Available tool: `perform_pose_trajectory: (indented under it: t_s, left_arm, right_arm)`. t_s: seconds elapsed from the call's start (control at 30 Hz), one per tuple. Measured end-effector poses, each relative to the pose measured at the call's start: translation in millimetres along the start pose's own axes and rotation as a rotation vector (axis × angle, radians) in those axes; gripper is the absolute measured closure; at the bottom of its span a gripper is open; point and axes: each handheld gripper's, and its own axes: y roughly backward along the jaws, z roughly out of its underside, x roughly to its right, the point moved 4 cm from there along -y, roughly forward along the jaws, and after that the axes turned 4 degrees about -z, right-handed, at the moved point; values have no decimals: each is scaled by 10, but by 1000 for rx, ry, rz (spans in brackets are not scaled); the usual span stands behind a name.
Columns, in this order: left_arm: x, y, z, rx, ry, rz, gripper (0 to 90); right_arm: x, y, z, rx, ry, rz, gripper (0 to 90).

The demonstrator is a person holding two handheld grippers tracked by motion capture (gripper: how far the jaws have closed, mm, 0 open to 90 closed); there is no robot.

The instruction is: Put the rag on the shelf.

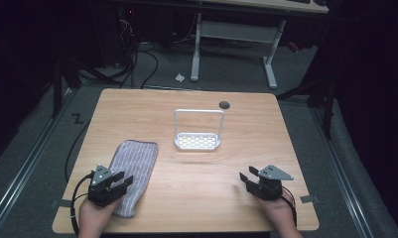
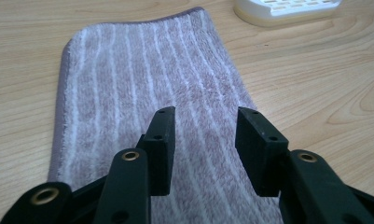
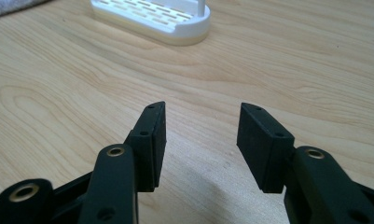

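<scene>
The left hand-held gripper [image 1: 118, 181] hovers over the near end of the striped cloth [image 1: 133, 168], its jaws apart with nothing between them. To take the cloth well, I'd say it should come down on the near edge and close on that hem, low enough to catch the fabric without scraping the tabletop [image 1: 196, 168]. Gripping near a corner would likely give more control than pinching the middle, where the cloth would bunch.

The right hand-held gripper [image 1: 247, 178] waits at the near right over bare wood, jaws also apart and empty, well clear of the cloth.

The cloth lies flat at the near left of the tabletop, long side running away from the person. It is a soft, napped, mauve-grey piece with pale lengthwise stripes and a darker bound edge [image 2: 63, 93]. The white rack [image 1: 198, 130] stands beyond it, toward the middle.
</scene>
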Motion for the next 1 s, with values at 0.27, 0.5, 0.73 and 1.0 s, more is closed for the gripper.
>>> perform_pose_trajectory:
  t_s: [0.27, 0.5, 0.73, 1.0]
  left_arm:
    - [-89, -94, 126, -151, -31, -11, 900]
    - [80, -83, 190, -163, -73, 41, 900]
    - [395, -75, 233, -169, -105, 111, 900]
    - [788, -182, 204, -195, -121, 227, 900]
  right_arm:
    - [15, -4, -11, 12, -36, 8, 524]
    - [-24, 6, -1, 9, -26, -4, 517]
    - [-41, 55, -54, 37, -35, -36, 556]
    - [-90, 51, -59, 40, -58, -67, 557]
